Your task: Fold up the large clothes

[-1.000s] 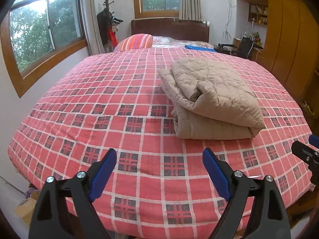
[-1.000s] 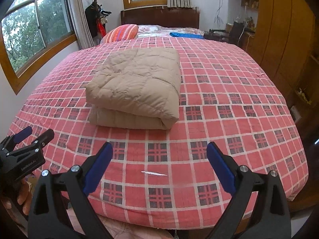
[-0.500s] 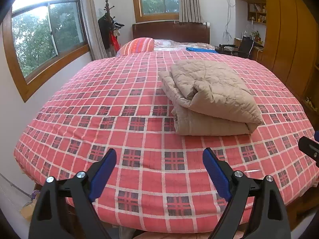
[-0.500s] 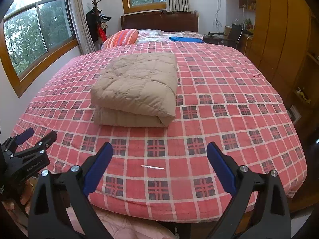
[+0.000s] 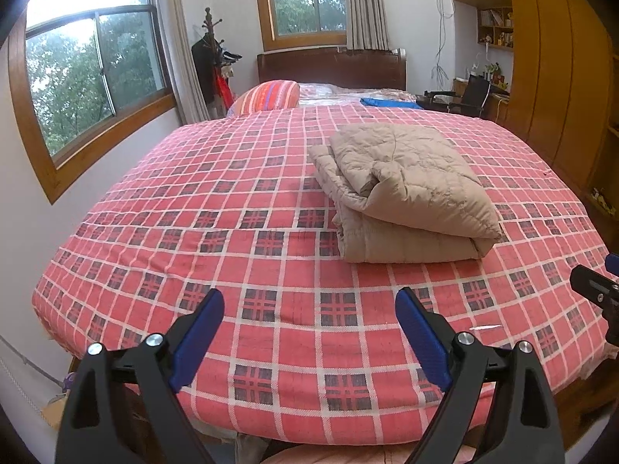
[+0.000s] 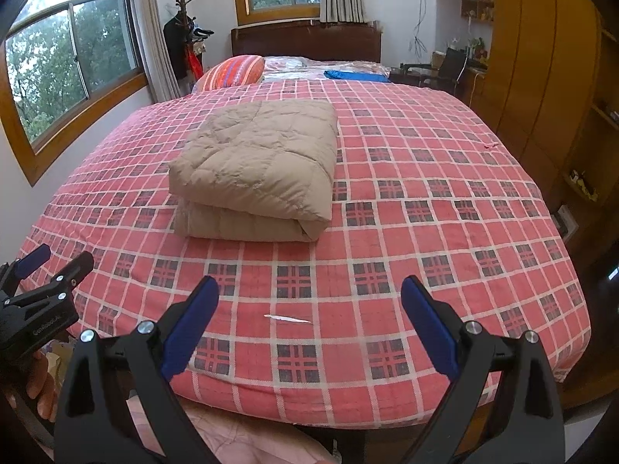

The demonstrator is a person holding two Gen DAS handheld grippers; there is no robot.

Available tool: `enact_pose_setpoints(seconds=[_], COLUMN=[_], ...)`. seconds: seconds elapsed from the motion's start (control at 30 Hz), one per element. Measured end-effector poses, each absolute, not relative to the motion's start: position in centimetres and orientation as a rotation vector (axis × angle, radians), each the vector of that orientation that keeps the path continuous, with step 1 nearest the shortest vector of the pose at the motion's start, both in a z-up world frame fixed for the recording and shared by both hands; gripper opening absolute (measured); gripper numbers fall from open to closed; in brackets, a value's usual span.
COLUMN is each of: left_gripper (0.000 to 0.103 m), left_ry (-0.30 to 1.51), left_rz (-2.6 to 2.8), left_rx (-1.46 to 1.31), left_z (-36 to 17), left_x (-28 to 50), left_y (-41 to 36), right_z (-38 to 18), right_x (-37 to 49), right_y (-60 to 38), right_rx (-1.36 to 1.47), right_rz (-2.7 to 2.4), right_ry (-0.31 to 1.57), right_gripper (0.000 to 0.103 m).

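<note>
A beige quilted garment (image 5: 406,189) lies folded into a thick rectangular bundle on the red checked bed cover (image 5: 232,232); the right wrist view shows the same bundle (image 6: 259,166) left of centre. My left gripper (image 5: 309,309) hangs open over the foot of the bed, well short of the bundle, with nothing between its blue pads. My right gripper (image 6: 309,297) is open too, empty, near the bed's front edge. The left gripper (image 6: 42,270) also shows at the right view's left edge, held by a hand (image 6: 36,382).
A small white feather (image 6: 288,319) lies on the cover near the front edge. A striped pillow (image 5: 267,96) and blue cloth (image 5: 389,103) sit at the head. Windows and a coat stand (image 5: 211,65) line the left wall, wooden wardrobes (image 5: 553,77) the right.
Both grippers have drawn back from the bed and risen slightly, so the folded bundle looks smaller and farther. The bundle has not moved. Both stay open.
</note>
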State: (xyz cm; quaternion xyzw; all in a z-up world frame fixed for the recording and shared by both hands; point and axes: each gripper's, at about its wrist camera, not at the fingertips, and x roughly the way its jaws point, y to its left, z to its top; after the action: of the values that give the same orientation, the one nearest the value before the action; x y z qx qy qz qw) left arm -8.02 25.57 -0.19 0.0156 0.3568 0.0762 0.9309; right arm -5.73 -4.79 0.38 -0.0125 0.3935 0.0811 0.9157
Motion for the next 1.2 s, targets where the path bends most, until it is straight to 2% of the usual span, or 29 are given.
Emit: enact_pose_setpoints(seconds=[1.2], left_gripper=[0.092], left_ry=[0.748], left_rz=[0.149], left_rx=[0.023], left_z=[-0.61], left_x=[-7.87], left_y=[25.77], right_z=[0.19], right_x=[-4.95], right_y=[-4.63], right_rx=[-0.036], right_rz=[0.197], right_ry=[0.819], right_gripper=[0.096])
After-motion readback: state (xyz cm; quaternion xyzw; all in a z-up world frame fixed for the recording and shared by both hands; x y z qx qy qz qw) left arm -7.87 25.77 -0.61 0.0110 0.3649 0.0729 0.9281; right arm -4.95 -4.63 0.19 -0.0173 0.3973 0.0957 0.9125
